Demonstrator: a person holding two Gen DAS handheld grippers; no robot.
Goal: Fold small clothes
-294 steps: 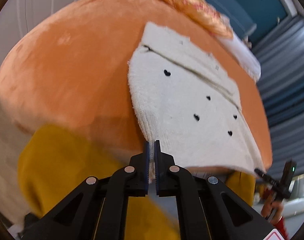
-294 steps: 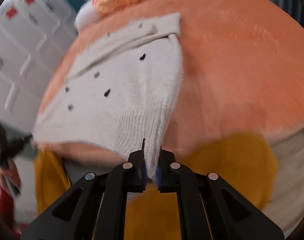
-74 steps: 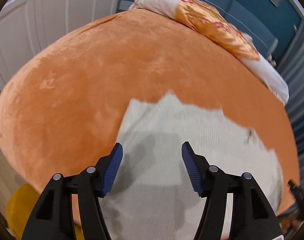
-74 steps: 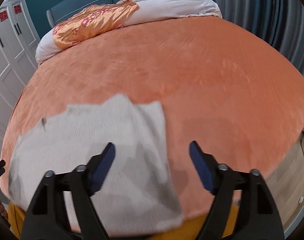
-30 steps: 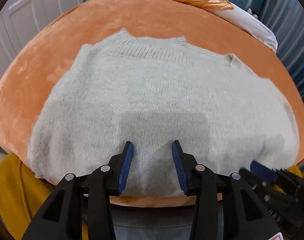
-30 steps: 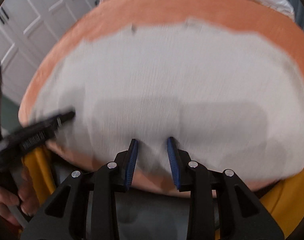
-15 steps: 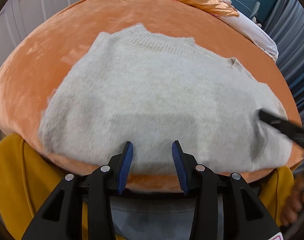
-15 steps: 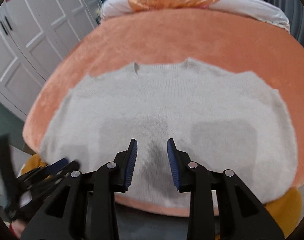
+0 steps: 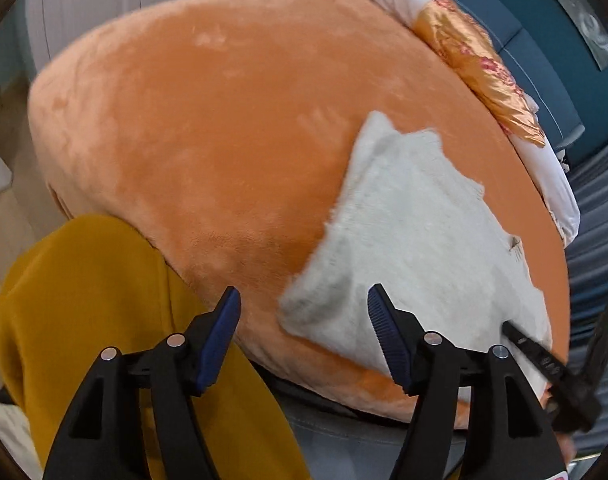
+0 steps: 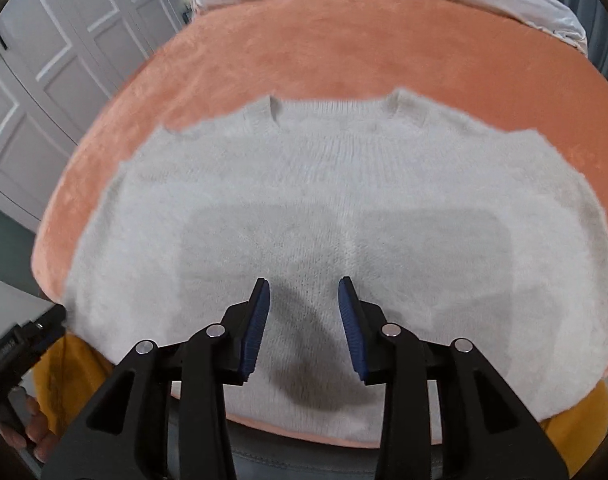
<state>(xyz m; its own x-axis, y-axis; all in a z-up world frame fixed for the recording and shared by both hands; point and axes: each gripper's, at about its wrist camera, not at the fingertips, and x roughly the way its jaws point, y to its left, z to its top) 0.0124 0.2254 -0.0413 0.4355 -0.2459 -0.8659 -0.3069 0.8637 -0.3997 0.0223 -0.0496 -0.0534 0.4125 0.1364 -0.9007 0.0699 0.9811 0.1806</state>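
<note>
A small off-white knitted sweater (image 10: 343, 208) lies flat, back side up, on the orange plush bed cover (image 10: 343, 48), its collar at the far side and its hem near me. My right gripper (image 10: 304, 308) is open and empty, hovering over the middle of the hem. In the left wrist view the sweater (image 9: 415, 240) lies to the right. My left gripper (image 9: 304, 312) is wide open and empty, at the sweater's near left corner. The right gripper's tip (image 9: 543, 360) shows at the lower right there.
A gold satin pillow (image 9: 479, 68) and white bedding (image 10: 503, 0) lie at the head of the bed. White wardrobe doors (image 10: 64, 48) stand to the left. My yellow sleeve (image 9: 84, 300) hangs below the bed's near edge.
My left gripper has swung left to the sweater's left corner and opened wider. My right gripper has opened a bit and stays over the hem's middle.
</note>
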